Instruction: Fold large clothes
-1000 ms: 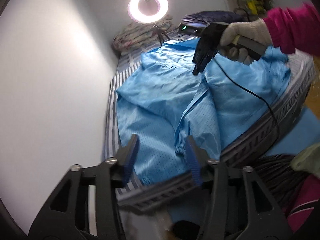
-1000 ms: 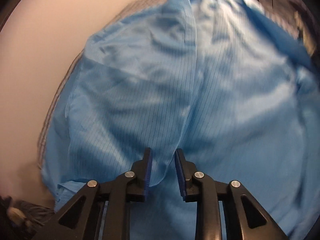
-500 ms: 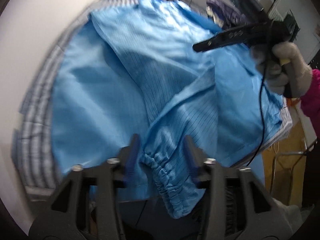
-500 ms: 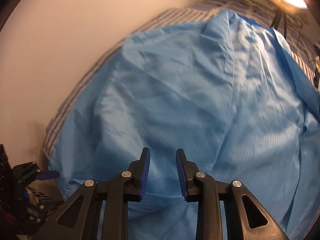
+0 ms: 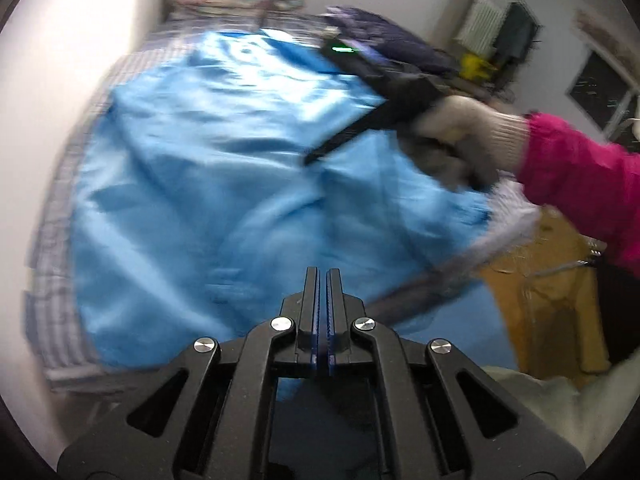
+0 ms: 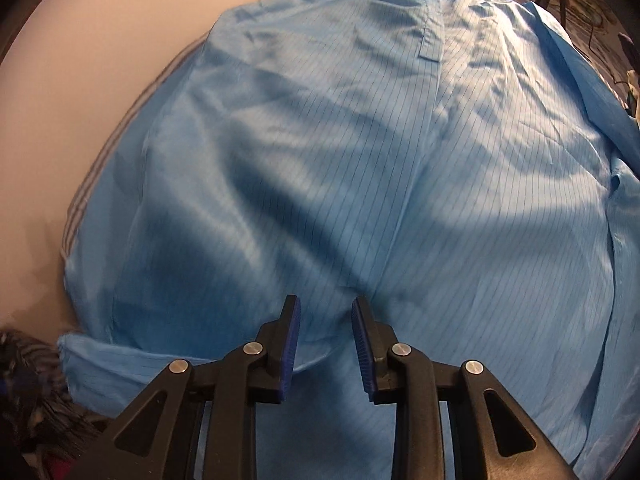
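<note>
Folding barely begun | blue garment [image 6: 360, 160] spread over striped bed [image 5: 60, 208], near edge overhanging | left gripper [image 5: 322, 276] pressed together, empty | right gripper [image 6: 325, 312] apart above cloth | all folds remain

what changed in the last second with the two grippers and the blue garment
The left gripper shut; its jaws had straddled the elastic cuff, and whether they caught it cannot be seen. The right gripper kept its partly open gap, over a fold of the shiny light-blue pinstriped garment, which stayed spread on the striped bed.
</note>
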